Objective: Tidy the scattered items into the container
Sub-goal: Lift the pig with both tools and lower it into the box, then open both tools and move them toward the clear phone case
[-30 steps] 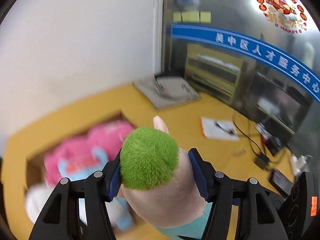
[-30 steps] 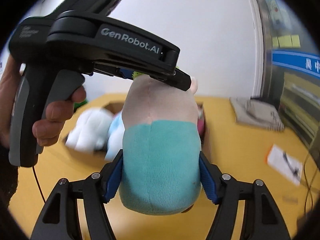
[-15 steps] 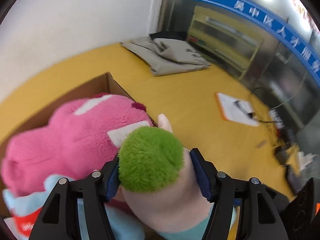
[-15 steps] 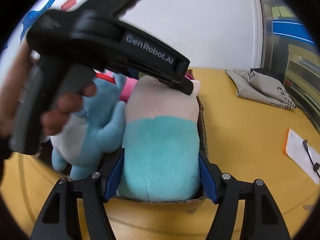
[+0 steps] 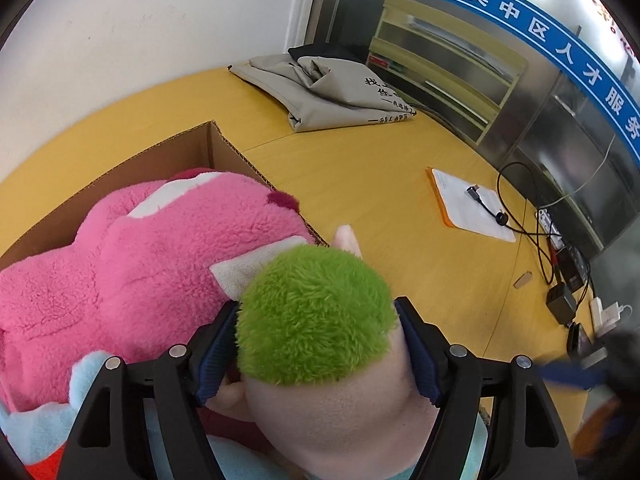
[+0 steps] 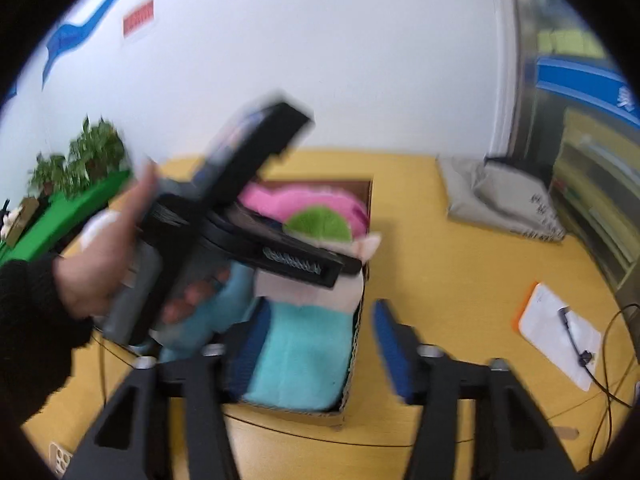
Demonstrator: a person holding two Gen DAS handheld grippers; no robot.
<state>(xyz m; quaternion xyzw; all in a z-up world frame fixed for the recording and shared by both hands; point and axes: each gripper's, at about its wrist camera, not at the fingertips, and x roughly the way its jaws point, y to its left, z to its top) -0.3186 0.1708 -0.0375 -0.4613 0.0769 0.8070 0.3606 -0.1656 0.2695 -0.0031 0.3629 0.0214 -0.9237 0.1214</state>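
The green-haired, teal-bodied plush doll (image 5: 320, 344) is lowered into the brown cardboard box (image 5: 224, 152) beside the pink plush bear (image 5: 152, 256) — the left gripper (image 5: 316, 352) opening around its head, the right gripper (image 6: 320, 340) unclamped, closing just behind its body — no other scattered toy seen.

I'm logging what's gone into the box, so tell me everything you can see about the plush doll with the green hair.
The green-haired doll is soft plush: fuzzy lime hair, a smooth peach head with small pointed ears, and a teal body. It sits roughly upright inside the cardboard box, by its right wall, pressed against the pink plush and beside a light blue one. The left tool flanks its head, jaws opening around it.
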